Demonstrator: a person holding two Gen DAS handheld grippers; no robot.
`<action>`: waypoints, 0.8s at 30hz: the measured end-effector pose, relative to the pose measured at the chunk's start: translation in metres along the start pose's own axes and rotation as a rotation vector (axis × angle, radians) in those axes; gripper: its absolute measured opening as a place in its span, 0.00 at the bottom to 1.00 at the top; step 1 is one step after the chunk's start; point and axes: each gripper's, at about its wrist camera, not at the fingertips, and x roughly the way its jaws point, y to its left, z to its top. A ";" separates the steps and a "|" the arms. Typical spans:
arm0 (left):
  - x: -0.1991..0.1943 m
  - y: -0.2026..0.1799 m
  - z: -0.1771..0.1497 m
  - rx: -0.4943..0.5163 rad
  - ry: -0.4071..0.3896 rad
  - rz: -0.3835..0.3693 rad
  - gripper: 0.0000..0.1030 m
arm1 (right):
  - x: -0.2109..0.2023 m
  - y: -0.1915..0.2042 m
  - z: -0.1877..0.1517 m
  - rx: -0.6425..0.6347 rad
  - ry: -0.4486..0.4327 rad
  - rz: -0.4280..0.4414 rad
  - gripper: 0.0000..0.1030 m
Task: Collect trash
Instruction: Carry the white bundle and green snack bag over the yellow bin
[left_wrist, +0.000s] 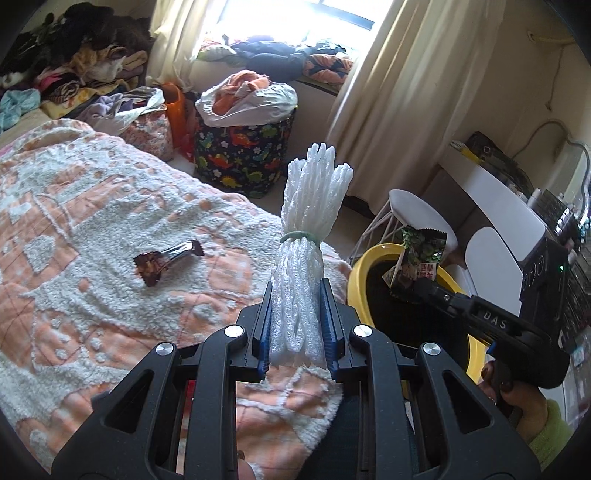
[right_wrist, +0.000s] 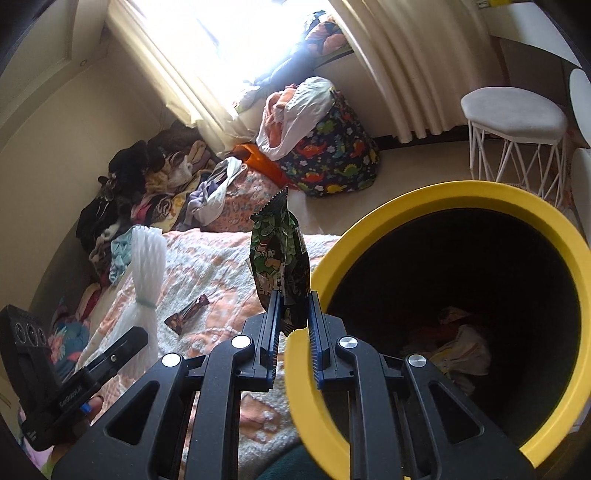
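Note:
My left gripper (left_wrist: 295, 291) is shut on a white foam net bundle (left_wrist: 310, 206) tied with a green band; the bundle stands upright above the bed's edge. In the right wrist view that foam net bundle (right_wrist: 146, 266) shows at the left. My right gripper (right_wrist: 293, 299) is shut on a green snack wrapper (right_wrist: 279, 254), held just left of the yellow bin (right_wrist: 332, 258). From the left wrist, the snack wrapper (left_wrist: 417, 266) hangs over the yellow bin (left_wrist: 360, 266) rim, in the right gripper (left_wrist: 421, 286). A brown candy wrapper (left_wrist: 166, 260) lies on the blanket; the candy wrapper (right_wrist: 186, 314) also appears beside the bundle.
The bed has a pink and white blanket (left_wrist: 92, 221). A dinosaur-print laundry basket (left_wrist: 243, 147) and an orange bag (left_wrist: 173, 107) stand by the window. A white stool (right_wrist: 513, 122) stands beyond the bin. The bin holds some crumpled trash (right_wrist: 454, 343). Clothes (left_wrist: 74, 55) are piled at the bed's head.

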 end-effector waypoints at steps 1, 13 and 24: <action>0.000 -0.003 -0.001 0.006 0.001 -0.004 0.16 | -0.001 -0.003 0.001 0.004 -0.004 -0.006 0.14; 0.011 -0.040 -0.008 0.100 0.032 -0.044 0.16 | -0.025 -0.045 0.013 0.080 -0.060 -0.074 0.14; 0.026 -0.070 -0.022 0.168 0.079 -0.078 0.16 | -0.032 -0.082 0.014 0.174 -0.039 -0.127 0.14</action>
